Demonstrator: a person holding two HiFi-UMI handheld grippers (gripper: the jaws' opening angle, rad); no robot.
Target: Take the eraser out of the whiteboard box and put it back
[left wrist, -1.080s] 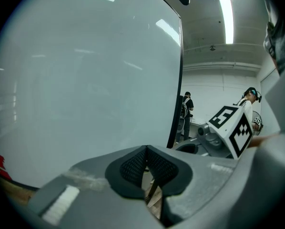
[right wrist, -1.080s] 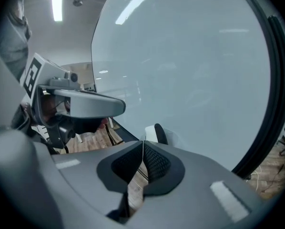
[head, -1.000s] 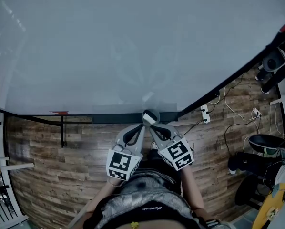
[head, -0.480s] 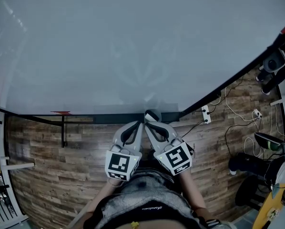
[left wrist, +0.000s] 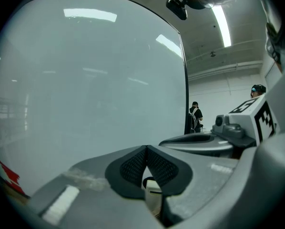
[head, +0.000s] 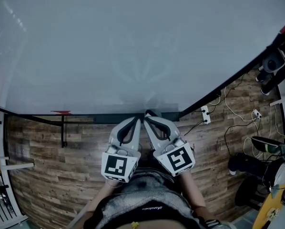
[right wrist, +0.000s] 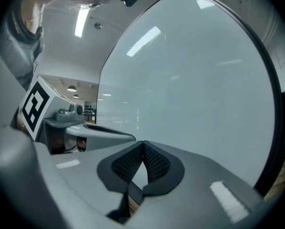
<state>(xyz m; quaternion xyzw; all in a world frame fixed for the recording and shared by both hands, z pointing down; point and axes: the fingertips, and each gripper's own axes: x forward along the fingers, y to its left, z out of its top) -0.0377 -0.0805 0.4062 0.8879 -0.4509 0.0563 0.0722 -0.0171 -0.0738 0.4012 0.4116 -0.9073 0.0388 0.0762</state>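
The big whiteboard (head: 133, 42) fills the upper head view, and its dark tray (head: 104, 118) runs along the lower edge. Both grippers are held side by side, tips nearly touching just in front of the tray. My left gripper (head: 138, 120) is shut with its pads meeting and nothing between them (left wrist: 146, 149). My right gripper (head: 147, 119) is also shut and empty (right wrist: 143, 143). Only a small dark bit of the eraser (head: 150, 112) shows beyond the tips at the tray. In the left gripper view a cream object (left wrist: 152, 191) shows below the pads; I cannot tell what it is.
A red piece (head: 60, 112) lies at the tray's left end. A dark frame leg (head: 62, 130) stands on the wooden floor. A white power strip (head: 205, 113) with cables and dark chair bases (head: 247, 163) are at the right. A person (left wrist: 195, 117) stands far off.
Both grippers have risen and pushed slightly toward the board's lower edge. The eraser, plainly seen beyond the tips a second ago, is now mostly covered by them.
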